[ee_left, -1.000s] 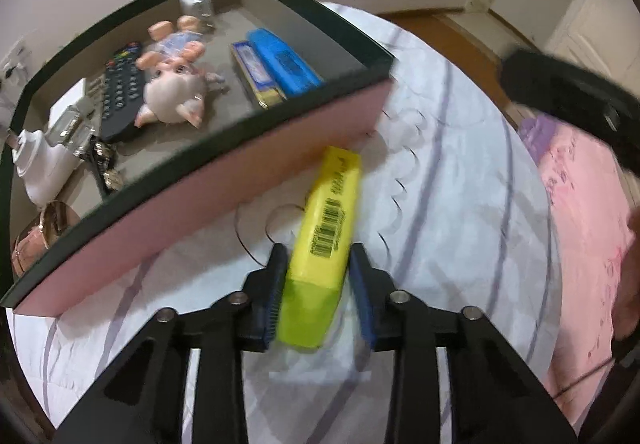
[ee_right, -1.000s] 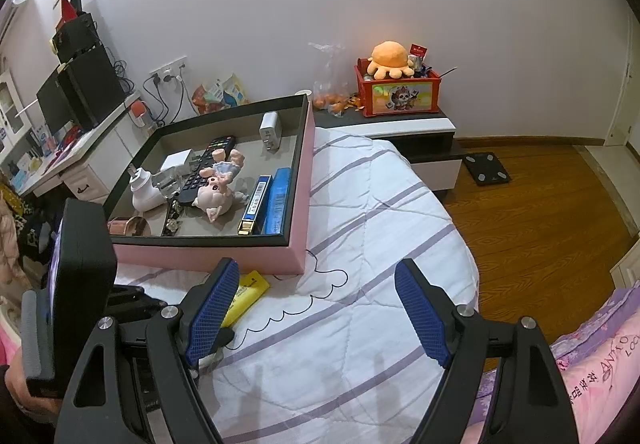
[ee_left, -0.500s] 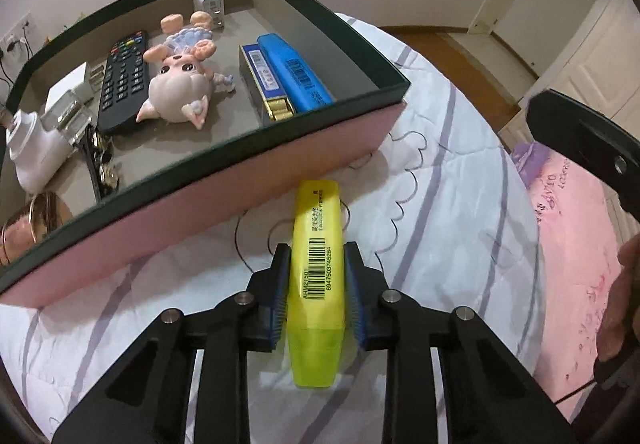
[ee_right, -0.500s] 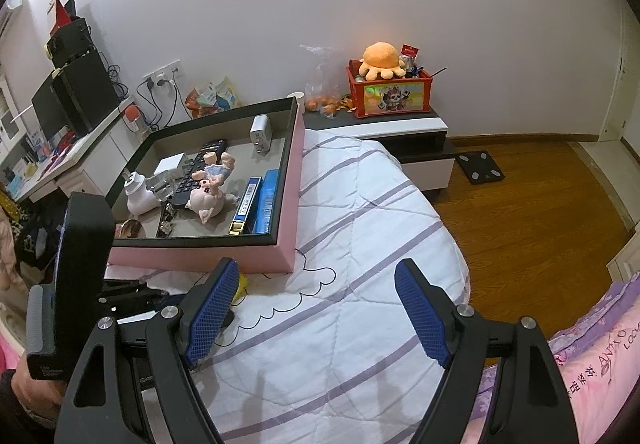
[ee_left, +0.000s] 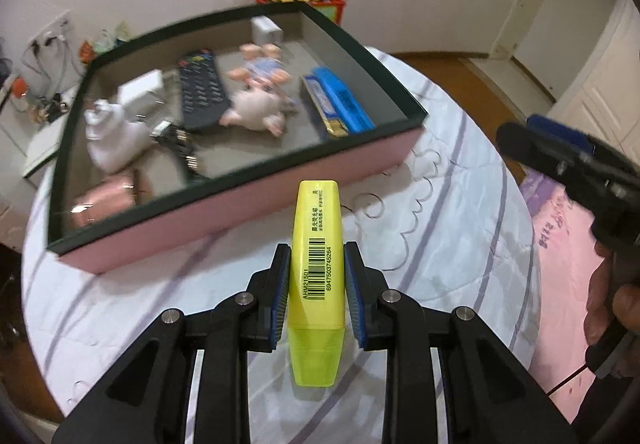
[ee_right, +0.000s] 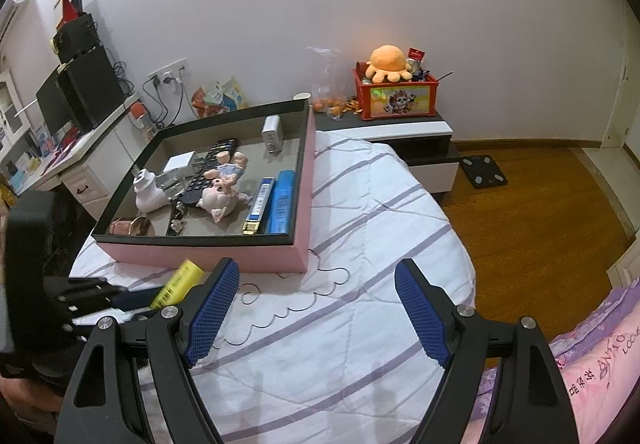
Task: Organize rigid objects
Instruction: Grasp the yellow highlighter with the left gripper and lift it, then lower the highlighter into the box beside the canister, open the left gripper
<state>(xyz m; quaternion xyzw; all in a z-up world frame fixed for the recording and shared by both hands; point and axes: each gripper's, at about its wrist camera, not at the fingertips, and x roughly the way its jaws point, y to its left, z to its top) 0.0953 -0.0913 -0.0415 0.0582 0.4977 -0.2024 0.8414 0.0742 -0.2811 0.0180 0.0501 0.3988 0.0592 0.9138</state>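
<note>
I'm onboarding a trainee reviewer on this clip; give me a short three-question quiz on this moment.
1. True or false: the left gripper is shut on the yellow highlighter.
2. Where is the highlighter? A) inside the pink box B) outside, near its front wall C) on the floor
3. Fill in: the right gripper's fingers are ____.

Key: 1 true. 2 B; it is short of the pink box. 3 open, holding nothing.
</note>
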